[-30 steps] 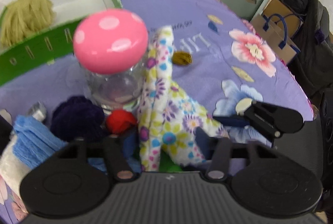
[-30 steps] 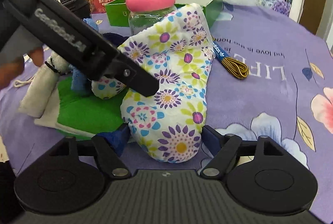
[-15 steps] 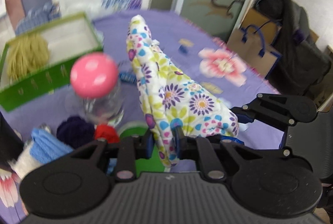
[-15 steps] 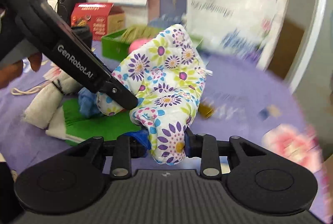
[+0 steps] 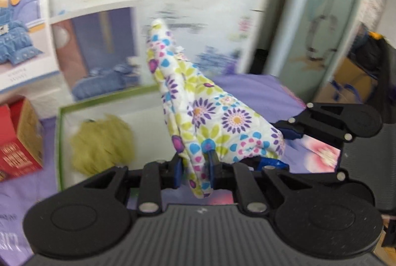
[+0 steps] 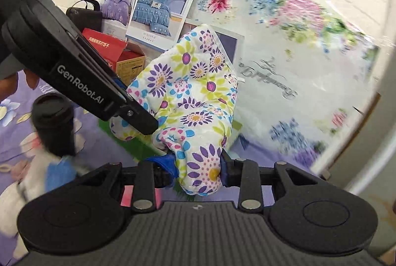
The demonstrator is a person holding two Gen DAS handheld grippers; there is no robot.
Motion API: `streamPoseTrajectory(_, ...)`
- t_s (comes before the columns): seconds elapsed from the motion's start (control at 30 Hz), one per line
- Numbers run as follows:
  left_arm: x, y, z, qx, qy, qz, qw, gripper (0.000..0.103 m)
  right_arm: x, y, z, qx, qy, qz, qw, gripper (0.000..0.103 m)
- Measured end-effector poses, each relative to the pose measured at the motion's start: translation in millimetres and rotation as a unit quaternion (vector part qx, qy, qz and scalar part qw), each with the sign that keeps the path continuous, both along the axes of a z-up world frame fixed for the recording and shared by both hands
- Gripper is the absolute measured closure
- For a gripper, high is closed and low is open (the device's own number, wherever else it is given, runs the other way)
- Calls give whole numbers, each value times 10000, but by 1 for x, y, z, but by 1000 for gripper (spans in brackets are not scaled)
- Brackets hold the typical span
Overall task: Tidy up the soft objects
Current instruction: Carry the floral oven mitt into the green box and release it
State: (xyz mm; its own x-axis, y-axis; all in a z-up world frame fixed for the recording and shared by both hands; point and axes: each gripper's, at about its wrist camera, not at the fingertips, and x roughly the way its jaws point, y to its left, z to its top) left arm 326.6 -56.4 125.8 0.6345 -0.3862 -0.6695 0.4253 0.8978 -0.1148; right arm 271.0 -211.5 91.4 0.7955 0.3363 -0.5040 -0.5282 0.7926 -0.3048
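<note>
The left hand-held gripper [image 5: 194, 167] is pinched tight on one edge of the mitt [image 5: 198, 112]; the right hand-held gripper [image 6: 198, 168] is clamped on another part, so the mitt hangs in the air between them, above the bench [image 5: 255, 93]. Its lower end is hidden by the fingers. Beyond, blurred, a green box [image 5: 59, 142] holds a yellow-green tuft [image 5: 104, 140].

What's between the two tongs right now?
The flowered oven mitt spans the stretch: the left tongs pinch one end, the right tongs the other. Both wrist views show it.
</note>
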Motion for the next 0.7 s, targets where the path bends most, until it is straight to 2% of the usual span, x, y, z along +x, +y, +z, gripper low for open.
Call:
streamPoseTrajectory(0.13,51,7,-21,162,260,234,9993,91,56,16,-21,-8,478,102,9988,80)
streamPoseTrajectory(0.17,61,6,-28,291,315,325,9985,71,67,16,-28,49,601,60,9982,79)
streamPoseTrajectory(0.2,71,6,-34,486,362,466,9971,33,79,15,-35,115,789,-46,9968,77)
streamPoseTrajectory(0.27,82,11,-42,734,324,748,9940,32,93,12,-47,270,1153,-216,9927,72)
streamPoseTrajectory(0.33,82,26,-44,711,341,941,9924,32,92,7,-51,464,1284,-246,9903,69)
streamPoseTrajectory(0.5,69,52,-25,412,156,1162,9922,32,72,-8,-36,599,937,-346,9932,60)
streamPoseTrajectory(0.53,65,54,-21,381,139,1174,9923,32,67,-11,-32,724,694,-453,9939,59)
streamPoseTrajectory(0.7,33,52,-2,395,-68,1062,9935,32,45,-28,-20,794,619,-672,9926,53)
